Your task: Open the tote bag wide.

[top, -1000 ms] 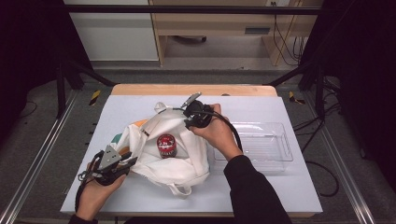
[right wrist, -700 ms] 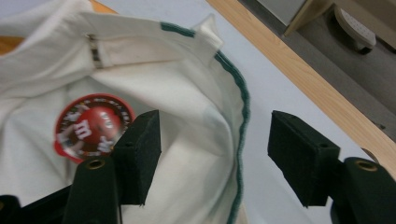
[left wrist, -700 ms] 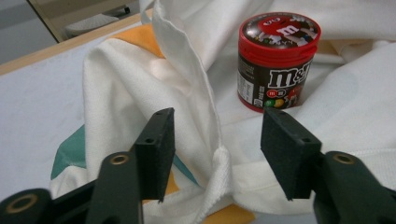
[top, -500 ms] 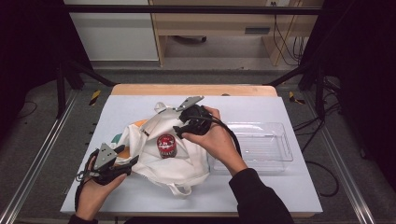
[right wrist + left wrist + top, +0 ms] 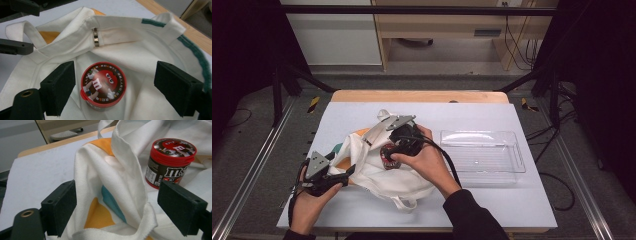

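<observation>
White sheeting covers the table (image 5: 492,205), and beyond its wooden far edge sit a pale cabinet and a shelf with cables. We see a clear plastic tray (image 5: 482,156) just right of the white cloth bag (image 5: 379,175). On the bag stands the red-lidded candy jar (image 5: 103,85). Our right gripper (image 5: 120,90) hovers over it, jaws spread wide to either side, gripping nothing. Our left gripper (image 5: 122,212) is wide open too, with the bag's folded rim between its jaws; whether they touch the cloth is hard to tell. From above, the right hand (image 5: 424,157) hides most of the jar.
</observation>
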{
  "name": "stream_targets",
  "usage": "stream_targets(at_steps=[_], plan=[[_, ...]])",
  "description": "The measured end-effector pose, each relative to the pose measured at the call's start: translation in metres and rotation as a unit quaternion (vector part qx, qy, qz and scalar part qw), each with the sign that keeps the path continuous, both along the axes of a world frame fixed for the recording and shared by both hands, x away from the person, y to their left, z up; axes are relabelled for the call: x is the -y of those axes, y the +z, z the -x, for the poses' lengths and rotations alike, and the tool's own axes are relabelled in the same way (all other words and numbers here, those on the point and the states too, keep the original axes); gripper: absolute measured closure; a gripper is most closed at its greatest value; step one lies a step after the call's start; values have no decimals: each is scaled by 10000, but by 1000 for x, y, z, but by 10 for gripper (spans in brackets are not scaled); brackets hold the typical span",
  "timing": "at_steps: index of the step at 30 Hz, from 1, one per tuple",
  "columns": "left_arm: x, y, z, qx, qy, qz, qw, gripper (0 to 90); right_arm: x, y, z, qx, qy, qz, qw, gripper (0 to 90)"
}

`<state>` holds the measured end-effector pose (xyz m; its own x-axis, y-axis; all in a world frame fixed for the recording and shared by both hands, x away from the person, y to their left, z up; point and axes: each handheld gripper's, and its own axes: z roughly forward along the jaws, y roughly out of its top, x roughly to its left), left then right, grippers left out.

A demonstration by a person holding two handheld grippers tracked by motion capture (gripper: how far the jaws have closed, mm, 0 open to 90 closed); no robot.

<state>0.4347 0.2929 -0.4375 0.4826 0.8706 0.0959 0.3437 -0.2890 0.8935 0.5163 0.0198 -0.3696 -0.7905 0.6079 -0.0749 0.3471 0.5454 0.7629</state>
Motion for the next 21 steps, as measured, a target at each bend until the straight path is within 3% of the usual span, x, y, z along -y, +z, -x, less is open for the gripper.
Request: stream_targets(at_steps=[8, 13, 21], plan=[[-4, -1, -1, 4, 84, 44, 10000, 120, -13, -19, -1, -24, 116, 46, 9999, 154], [-5, -2, -2, -5, 90, 41, 10000, 97, -17, -30, -4, -121, 180, 200, 9996, 153], [-6, -2, -2, -18, 118, 27, 9999, 93, -20, -37, -7, -222, 283, 281, 9990, 147]])
